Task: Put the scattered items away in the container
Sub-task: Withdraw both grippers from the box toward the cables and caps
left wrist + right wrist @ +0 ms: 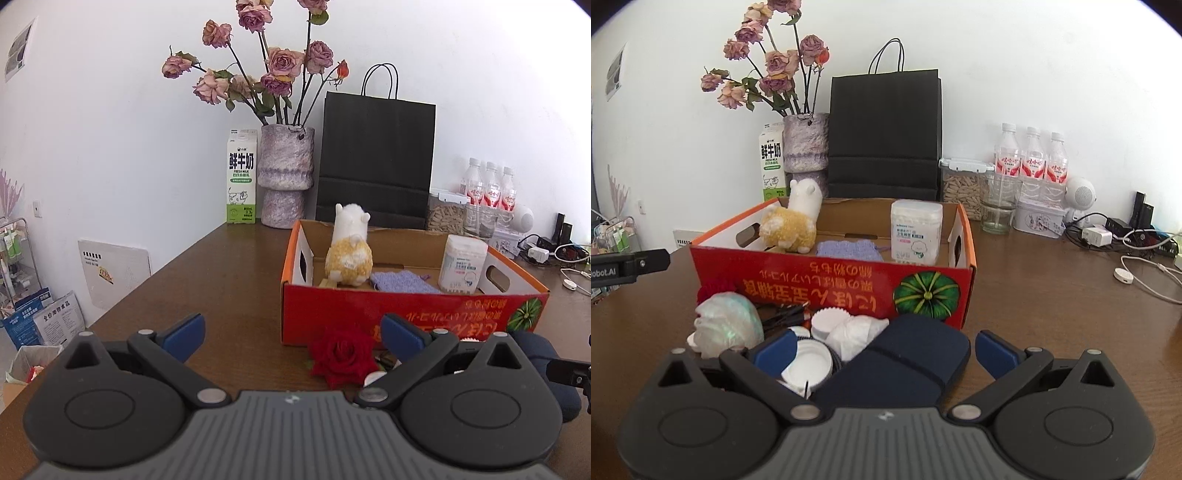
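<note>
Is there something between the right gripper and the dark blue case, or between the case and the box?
Nothing visible blocks the right gripper: its open jaws already stand either side of the dark blue case. Toward the box, only its red front wall stands in the way, so the case must be lifted over it.

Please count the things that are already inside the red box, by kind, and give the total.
Plush alpaca: 1
Purple knitted cloth: 1
Cotton swab tub: 1
Total: 3 visible in the box; its floor behind the front wall is hidden.
</note>
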